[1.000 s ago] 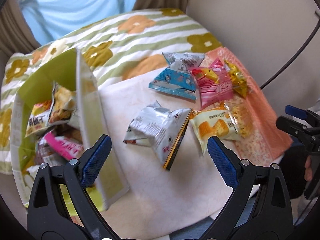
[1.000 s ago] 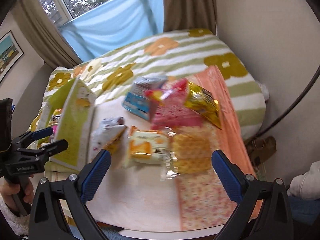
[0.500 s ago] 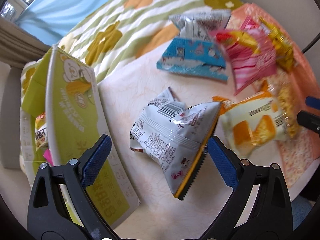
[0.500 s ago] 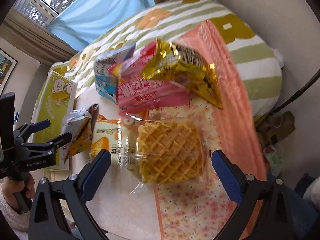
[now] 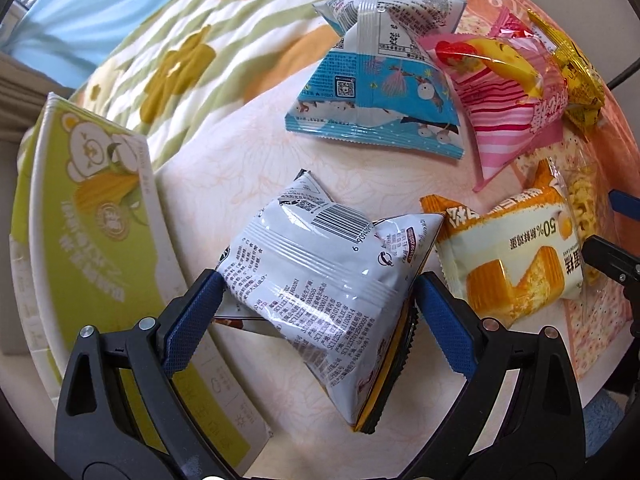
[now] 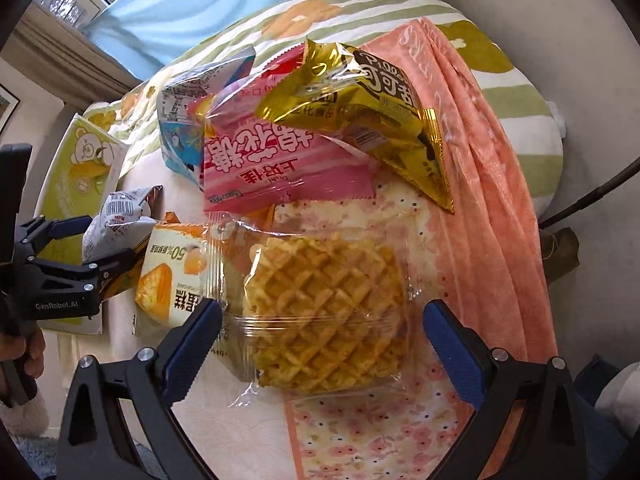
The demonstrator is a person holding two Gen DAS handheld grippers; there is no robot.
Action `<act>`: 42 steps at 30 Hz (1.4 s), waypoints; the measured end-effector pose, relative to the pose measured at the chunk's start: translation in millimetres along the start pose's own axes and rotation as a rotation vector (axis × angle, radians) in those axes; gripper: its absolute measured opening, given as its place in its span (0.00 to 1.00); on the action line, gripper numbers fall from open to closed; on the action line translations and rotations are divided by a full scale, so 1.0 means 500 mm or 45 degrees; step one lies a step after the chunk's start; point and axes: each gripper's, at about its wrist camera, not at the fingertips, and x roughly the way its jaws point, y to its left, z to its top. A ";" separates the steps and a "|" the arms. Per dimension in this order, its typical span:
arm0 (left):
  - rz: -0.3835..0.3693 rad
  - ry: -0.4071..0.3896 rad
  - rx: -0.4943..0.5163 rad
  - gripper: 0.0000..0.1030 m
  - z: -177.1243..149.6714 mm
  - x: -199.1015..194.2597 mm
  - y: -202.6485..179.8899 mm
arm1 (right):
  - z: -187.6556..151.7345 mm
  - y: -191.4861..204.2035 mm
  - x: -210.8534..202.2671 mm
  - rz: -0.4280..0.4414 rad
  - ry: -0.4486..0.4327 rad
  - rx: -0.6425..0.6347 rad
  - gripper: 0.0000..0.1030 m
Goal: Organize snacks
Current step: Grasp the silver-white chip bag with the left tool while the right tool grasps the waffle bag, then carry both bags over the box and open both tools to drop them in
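Note:
My left gripper (image 5: 316, 296) is open, its blue pads on either side of a silver snack bag (image 5: 320, 276) that lies on the pale table cover; it also shows in the right wrist view (image 6: 116, 220). My right gripper (image 6: 320, 320) is open around a waffle in a clear wrapper (image 6: 324, 304). An orange cake packet (image 5: 516, 256) lies between the two. A blue bag (image 5: 380, 108), a pink striped bag (image 6: 276, 164) and a gold bag (image 6: 368, 108) lie behind. A green box (image 5: 92, 216) stands at the left.
The snacks lie on a small table (image 5: 224, 176) with a pale floral cover (image 6: 352, 440) and an orange cloth (image 6: 480, 168). A bed with a green-striped flowered quilt (image 5: 192, 52) lies behind. A wall and a dark cable (image 6: 592, 196) are at the right.
Both grippers have moved down and forward. The left now straddles the silver bag, and the right now straddles the wrapped waffle. The snacks look larger in both views.

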 end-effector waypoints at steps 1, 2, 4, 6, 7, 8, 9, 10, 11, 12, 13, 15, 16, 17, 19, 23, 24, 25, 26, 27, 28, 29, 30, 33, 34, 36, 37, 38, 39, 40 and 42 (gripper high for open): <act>-0.014 0.005 -0.004 0.94 0.002 0.004 0.003 | 0.002 0.001 0.003 0.002 0.002 0.002 0.98; -0.017 0.024 -0.008 0.94 0.004 0.012 0.005 | 0.002 0.005 0.007 0.002 0.004 -0.001 0.97; 0.004 0.072 0.003 0.94 0.003 0.032 0.005 | 0.003 0.008 0.017 -0.020 0.015 -0.024 0.98; -0.009 0.115 -0.017 0.93 -0.001 0.054 0.014 | 0.001 0.019 0.028 -0.064 0.030 -0.067 0.97; -0.036 0.128 -0.042 0.93 -0.004 0.060 0.021 | -0.002 0.028 0.035 -0.090 0.037 -0.099 0.97; -0.077 0.139 -0.073 0.93 -0.007 0.066 0.030 | -0.004 0.033 0.038 -0.107 0.031 -0.113 0.97; -0.104 0.144 -0.093 0.93 -0.008 0.069 0.037 | -0.005 0.032 0.040 -0.111 0.027 -0.117 0.97; -0.123 0.144 -0.103 0.91 -0.009 0.071 0.041 | -0.006 0.034 0.041 -0.115 0.024 -0.119 0.97; -0.125 0.144 -0.103 0.89 -0.011 0.071 0.042 | -0.006 0.035 0.042 -0.120 0.025 -0.121 0.97; -0.125 0.142 -0.097 0.88 -0.011 0.072 0.040 | -0.008 0.038 0.044 -0.129 0.025 -0.128 0.97; -0.119 0.138 -0.085 0.85 -0.010 0.071 0.037 | -0.010 0.041 0.046 -0.139 0.027 -0.138 0.97; -0.097 0.123 -0.058 0.81 -0.010 0.066 0.028 | -0.016 0.056 0.059 -0.181 0.035 -0.176 0.97; -0.089 0.125 -0.052 0.78 -0.010 0.063 0.023 | -0.019 0.061 0.065 -0.206 0.039 -0.198 0.97; -0.089 0.114 -0.050 0.74 -0.010 0.058 0.022 | -0.023 0.070 0.071 -0.240 0.038 -0.234 0.97; -0.084 0.095 -0.045 0.65 -0.012 0.047 0.018 | -0.029 0.082 0.078 -0.278 0.038 -0.277 0.97; -0.085 0.065 -0.048 0.57 -0.014 0.031 0.021 | -0.035 0.084 0.077 -0.289 0.021 -0.283 0.89; -0.086 0.061 -0.052 0.57 -0.015 0.028 0.022 | -0.038 0.084 0.072 -0.283 0.009 -0.286 0.85; -0.089 0.055 -0.055 0.56 -0.016 0.024 0.022 | -0.038 0.082 0.066 -0.277 0.001 -0.295 0.80; -0.097 0.045 -0.062 0.54 -0.017 0.019 0.023 | -0.039 0.084 0.064 -0.270 0.000 -0.302 0.77; -0.102 0.037 -0.067 0.54 -0.017 0.015 0.023 | -0.044 0.081 0.060 -0.264 -0.001 -0.302 0.76; -0.103 0.031 -0.071 0.54 -0.021 0.006 0.020 | -0.043 0.081 0.058 -0.261 -0.002 -0.300 0.75; -0.102 0.021 -0.077 0.54 -0.022 -0.001 0.019 | -0.042 0.082 0.057 -0.257 -0.004 -0.295 0.73; -0.102 0.008 -0.083 0.54 -0.025 -0.011 0.018 | -0.043 0.081 0.055 -0.251 -0.007 -0.284 0.73; -0.100 -0.021 -0.107 0.54 -0.036 -0.036 0.015 | -0.053 0.072 0.038 -0.247 -0.016 -0.262 0.71; -0.098 -0.031 -0.116 0.54 -0.038 -0.044 0.016 | -0.055 0.071 0.033 -0.238 -0.021 -0.258 0.71; -0.099 -0.055 -0.139 0.54 -0.044 -0.063 0.018 | -0.051 0.075 0.020 -0.229 -0.031 -0.252 0.71; -0.101 -0.067 -0.149 0.54 -0.046 -0.072 0.020 | -0.051 0.072 0.011 -0.225 -0.037 -0.253 0.71; -0.105 -0.082 -0.161 0.54 -0.049 -0.083 0.021 | -0.052 0.070 0.003 -0.222 -0.042 -0.258 0.71; -0.108 -0.095 -0.172 0.54 -0.051 -0.094 0.022 | -0.049 0.068 -0.006 -0.219 -0.051 -0.263 0.71; -0.110 -0.116 -0.190 0.54 -0.054 -0.110 0.023 | -0.053 0.067 -0.014 -0.210 -0.059 -0.266 0.71; -0.113 -0.147 -0.215 0.54 -0.062 -0.136 0.023 | -0.054 0.066 -0.033 -0.199 -0.072 -0.274 0.71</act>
